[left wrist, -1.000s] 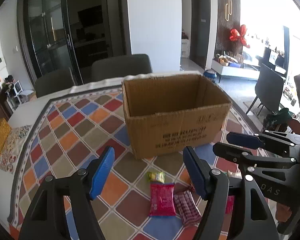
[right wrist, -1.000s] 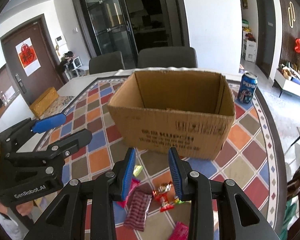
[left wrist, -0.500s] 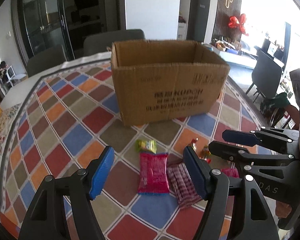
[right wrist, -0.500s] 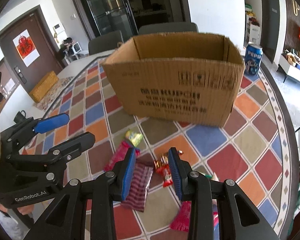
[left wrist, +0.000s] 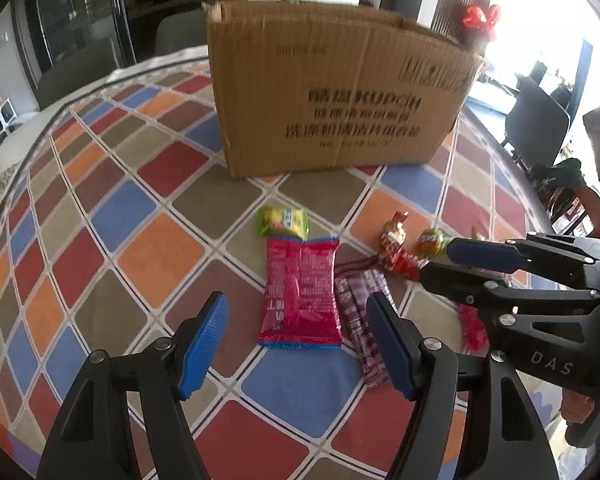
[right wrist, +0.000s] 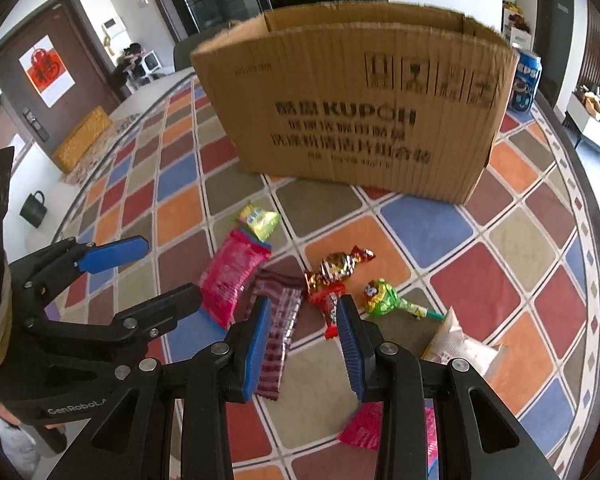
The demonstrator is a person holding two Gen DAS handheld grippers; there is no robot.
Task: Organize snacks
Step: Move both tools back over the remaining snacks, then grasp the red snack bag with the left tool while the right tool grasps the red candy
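Lying snacks (left wrist: 300, 292) near box (left wrist: 332, 92), bare cloth (left wrist: 120, 216) leftward.

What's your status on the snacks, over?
Left gripper open above pink packet. Right gripper open, empty, over red candy. Snacks all outside cardboard box. Nothing blocking.

We found the cardboard box (left wrist: 332, 92) standing upright as the main barrier across the far side, its open top the only way in, with a soda can (right wrist: 526, 80) just beside its right end. In front of it the patterned tablecloth (left wrist: 120, 216) lay bare to the left, giving free passage, while the middle was crowded by the pink packet (left wrist: 300, 292), striped packet (right wrist: 278, 332), green packet (left wrist: 282, 221) and lollipop (right wrist: 384, 298). The left gripper (left wrist: 296, 344) and right gripper (right wrist: 304, 340) hung side by side with jaws parted, leaving little room between them.
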